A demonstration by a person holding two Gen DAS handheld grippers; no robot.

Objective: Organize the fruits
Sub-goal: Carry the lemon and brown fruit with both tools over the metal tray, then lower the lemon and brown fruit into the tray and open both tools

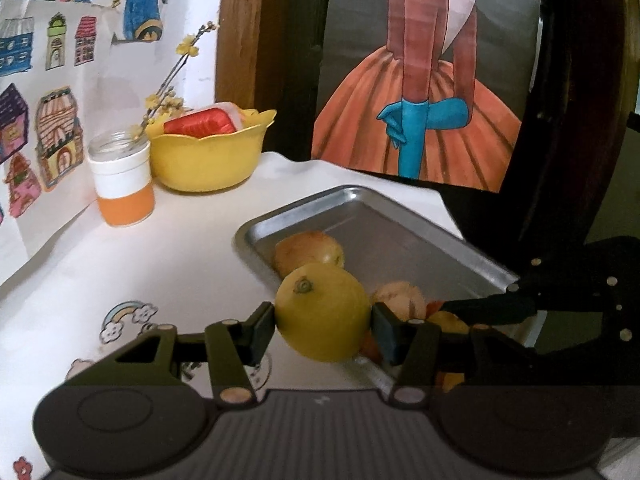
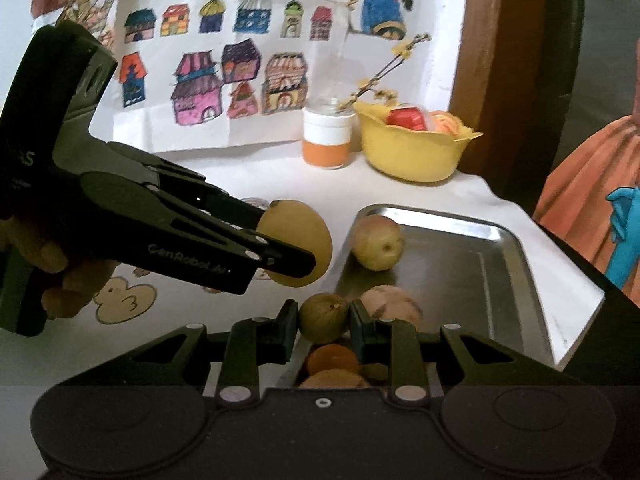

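My left gripper [image 1: 322, 322] is shut on a yellow lemon [image 1: 322, 312], held above the near left edge of a metal tray [image 1: 360, 196]. In the right wrist view the same lemon [image 2: 298, 240] sits in the left gripper [image 2: 288, 236], just left of the tray [image 2: 504, 236]. My right gripper [image 2: 323, 326] is shut on a small yellow-green fruit [image 2: 322, 322] over the tray's near end. A pale pear-like fruit [image 2: 378, 242], a brownish fruit [image 2: 394, 304] and an orange [image 2: 332, 360] lie in the tray.
At the back stand a yellow bowl [image 2: 412, 152] with a red packet and other items, and a glass jar [image 2: 328, 140] with a flowering twig. Drawings cover the wall behind. A hand [image 2: 60, 280] holds the left gripper. The table's right edge runs beside the tray.
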